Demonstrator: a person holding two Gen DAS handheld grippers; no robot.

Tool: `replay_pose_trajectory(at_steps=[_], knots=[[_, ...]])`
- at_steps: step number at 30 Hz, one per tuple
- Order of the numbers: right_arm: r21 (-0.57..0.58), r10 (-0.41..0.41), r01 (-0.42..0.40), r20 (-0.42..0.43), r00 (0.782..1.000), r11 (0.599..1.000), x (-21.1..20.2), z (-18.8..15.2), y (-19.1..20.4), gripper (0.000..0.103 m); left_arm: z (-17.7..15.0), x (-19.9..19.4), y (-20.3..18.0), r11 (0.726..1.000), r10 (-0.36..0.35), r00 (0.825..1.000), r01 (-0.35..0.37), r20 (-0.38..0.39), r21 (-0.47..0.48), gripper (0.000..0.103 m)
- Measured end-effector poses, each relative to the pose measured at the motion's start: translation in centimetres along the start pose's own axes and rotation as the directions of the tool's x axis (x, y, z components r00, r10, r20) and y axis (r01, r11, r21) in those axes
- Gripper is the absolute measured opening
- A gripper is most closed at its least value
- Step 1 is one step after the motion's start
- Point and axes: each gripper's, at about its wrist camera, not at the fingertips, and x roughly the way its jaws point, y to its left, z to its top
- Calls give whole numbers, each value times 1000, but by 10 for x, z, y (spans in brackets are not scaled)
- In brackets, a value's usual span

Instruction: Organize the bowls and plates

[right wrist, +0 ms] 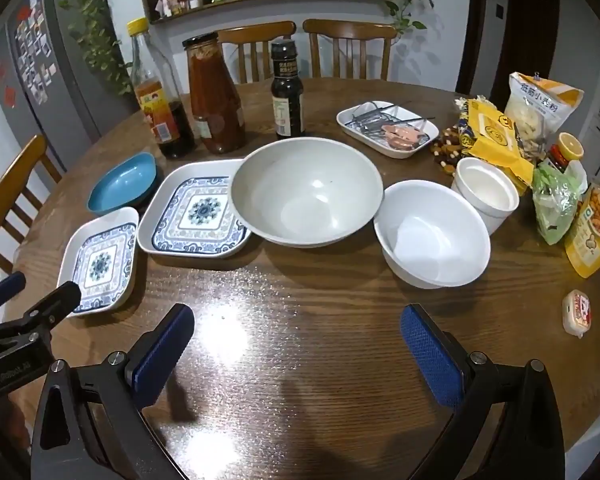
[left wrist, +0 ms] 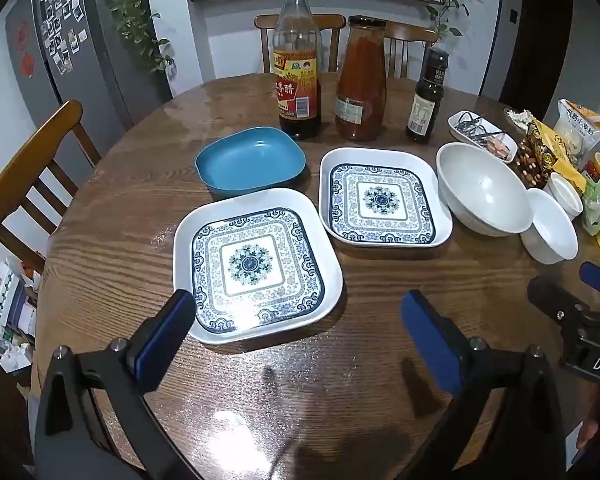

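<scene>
- Left wrist view: the left hand-held gripper (left wrist: pixel 298 326) is hovering released, jaws spread wide and grasping nothing, over the near edge of a round wooden bench (left wrist: pixel 100 240). A patterned square plate (left wrist: pixel 256 264) is lying just ahead of it, a second patterned plate (left wrist: pixel 382 198) beyond and to the right, a blue dish (left wrist: pixel 250 164) behind the first. A large grey-white bowl (left wrist: pixel 482 188) and a smaller white bowl (left wrist: pixel 550 226) are sitting to the right.
- Nothing appears stacked yet; the nearest plate looks like the sensible first pick, with one jaw sliding under its raised rim and the lift staying level.
- Right wrist view: the right hand-held gripper (right wrist: pixel 298 336) is likewise hanging released and empty over bare wood. The large bowl (right wrist: pixel 306 190) is touching or overlapping the second plate (right wrist: pixel 196 214), so it probably needs lifting clear first.
- Sauce bottles (right wrist: pixel 216 96), snack packets (right wrist: pixel 496 132), chairs, a wall shelf and a magnet-covered fridge are crowding the room.
</scene>
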Motion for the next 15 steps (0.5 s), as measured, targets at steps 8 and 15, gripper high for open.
replay_pose_trajectory(at_steps=[8,15], knots=[[-16,9,-9,-11,1000,1000,2,3,6,103,0,8,9,1000,-9,1000,8,-27,-21,103],[-34,22,-22,-18,1000,999,7,1,20,103,-1,14,17,999,-11,999,9,-44,-37,103]])
